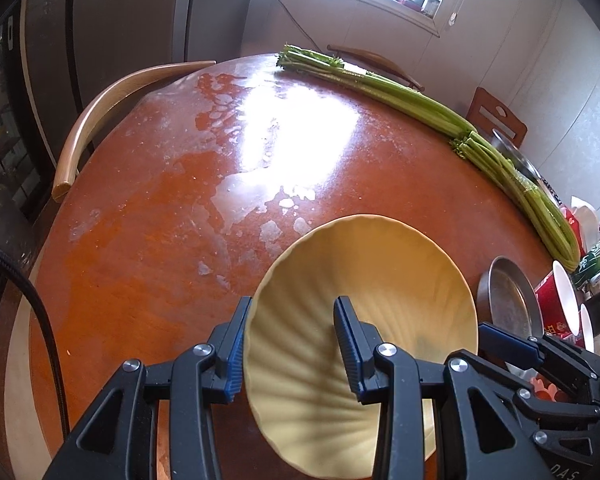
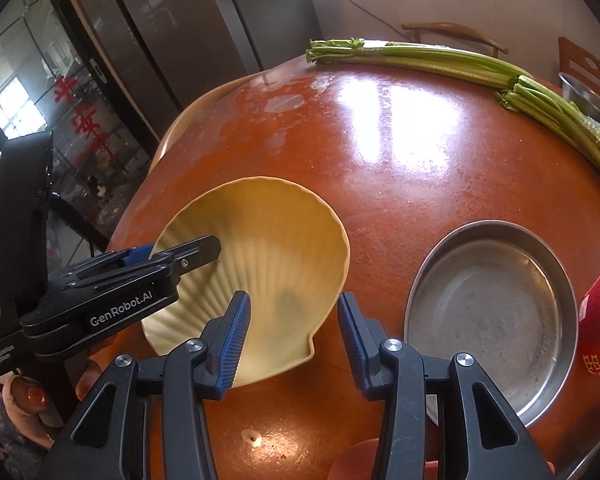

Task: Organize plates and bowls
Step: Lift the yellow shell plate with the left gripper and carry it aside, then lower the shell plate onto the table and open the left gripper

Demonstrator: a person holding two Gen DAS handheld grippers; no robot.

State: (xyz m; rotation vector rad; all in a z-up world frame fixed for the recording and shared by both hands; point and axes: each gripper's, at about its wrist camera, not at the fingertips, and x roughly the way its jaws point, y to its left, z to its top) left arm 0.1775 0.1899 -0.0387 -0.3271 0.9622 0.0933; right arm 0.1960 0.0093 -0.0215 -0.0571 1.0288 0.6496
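A yellow shell-shaped plate (image 1: 364,280) lies on the round red-brown table (image 1: 148,248). My left gripper (image 1: 294,322) is open and straddles the plate's near left rim, one finger outside, one over the plate. In the right wrist view the plate (image 2: 268,240) sits at centre left, with the left gripper (image 2: 204,250) reaching over its left rim. My right gripper (image 2: 294,316) is open, its fingers either side of the plate's right edge. A round steel plate (image 2: 488,312) lies right of the yellow plate, also in the left wrist view (image 1: 508,300).
Long celery stalks (image 1: 420,100) lie along the table's far right edge. Red paper cups (image 1: 560,300) and a steel bowl (image 2: 592,96) stand at the right. A wooden chair back (image 1: 96,120) curves along the left edge. Glare covers the table middle.
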